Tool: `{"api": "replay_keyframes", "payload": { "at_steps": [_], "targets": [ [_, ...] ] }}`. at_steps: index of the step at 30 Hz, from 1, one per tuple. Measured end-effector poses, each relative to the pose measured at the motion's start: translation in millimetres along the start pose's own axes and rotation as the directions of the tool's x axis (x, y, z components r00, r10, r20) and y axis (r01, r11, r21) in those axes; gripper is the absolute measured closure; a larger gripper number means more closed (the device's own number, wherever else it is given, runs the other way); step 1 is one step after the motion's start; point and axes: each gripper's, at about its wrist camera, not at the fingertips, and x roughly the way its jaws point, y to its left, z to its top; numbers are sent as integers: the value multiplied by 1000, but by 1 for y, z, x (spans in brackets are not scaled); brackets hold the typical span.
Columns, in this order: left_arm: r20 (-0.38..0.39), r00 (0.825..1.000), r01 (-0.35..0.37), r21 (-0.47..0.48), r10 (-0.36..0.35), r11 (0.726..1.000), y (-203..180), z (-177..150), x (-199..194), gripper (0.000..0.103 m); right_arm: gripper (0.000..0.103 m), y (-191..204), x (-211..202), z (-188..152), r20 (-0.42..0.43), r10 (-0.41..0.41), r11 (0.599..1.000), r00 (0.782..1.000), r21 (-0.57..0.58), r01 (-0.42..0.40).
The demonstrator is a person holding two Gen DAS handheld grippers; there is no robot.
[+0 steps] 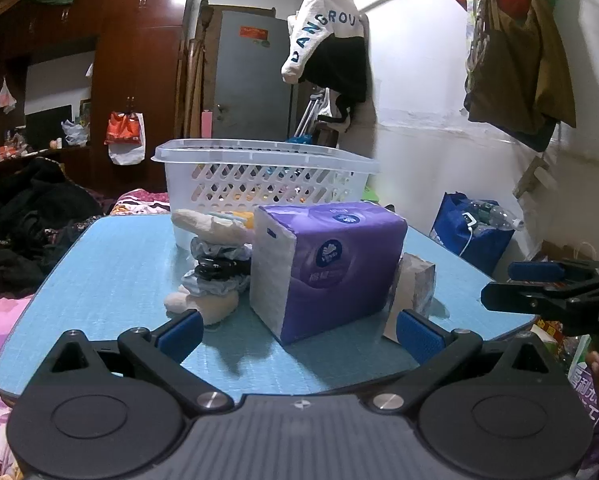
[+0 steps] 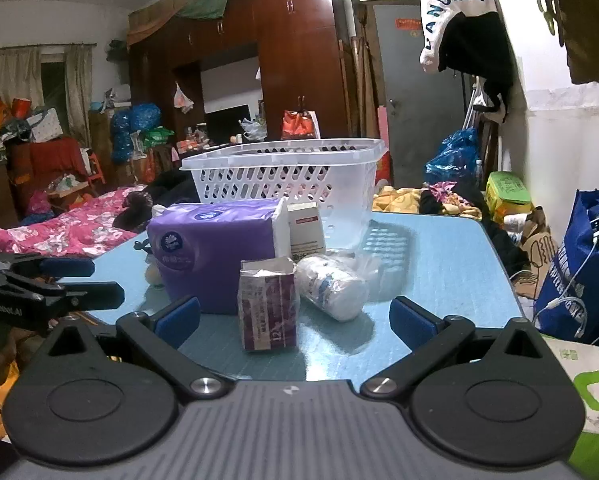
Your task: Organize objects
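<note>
Left wrist view: the left gripper (image 1: 299, 330) hovers low over the near edge of the blue table (image 1: 99, 272), its blue-padded fingers spread wide and holding nothing. Just ahead of it stands the purple tissue pack (image 1: 331, 268) on end. Left of the pack, touching it, lies a pale plush toy (image 1: 211, 264) wrapped in hair scrunchies. Tucked against the pack's right side is a small crinkled packet (image 1: 415, 284). Behind the pack sits the white lattice basket (image 1: 267, 176); coloured shapes show through its holes, but whether they lie inside it or behind it cannot be told. The right gripper (image 1: 499, 284) shows at the right edge, off the table's corner.

Right wrist view: the right gripper (image 2: 295, 318) is likewise spread and empty, facing a small purple carton (image 2: 267, 304) that stands upright just in front of the tissue pack (image 2: 215, 252). Right of the carton a white wrapped bottle (image 2: 331, 286) lies on its side. A white medicine box (image 2: 305, 228) stands between the pack and the basket (image 2: 291, 176). The left gripper (image 2: 79, 280) appears at the left, apart from the pack.

Judging by this, the sorting has barely begun: every visible item sits on the table, and all would need lifting into the basket.
</note>
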Motion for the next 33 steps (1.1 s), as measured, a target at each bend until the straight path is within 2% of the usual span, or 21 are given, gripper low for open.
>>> {"api": "replay_keyframes", "payload": {
  "at_steps": [33],
  "targets": [
    [-4, 1000, 16, -2, -16, 1000, 0, -1, 2, 0, 0, -2, -1, 0, 4, 3, 1000, 1000, 7, -3]
  ]
}}
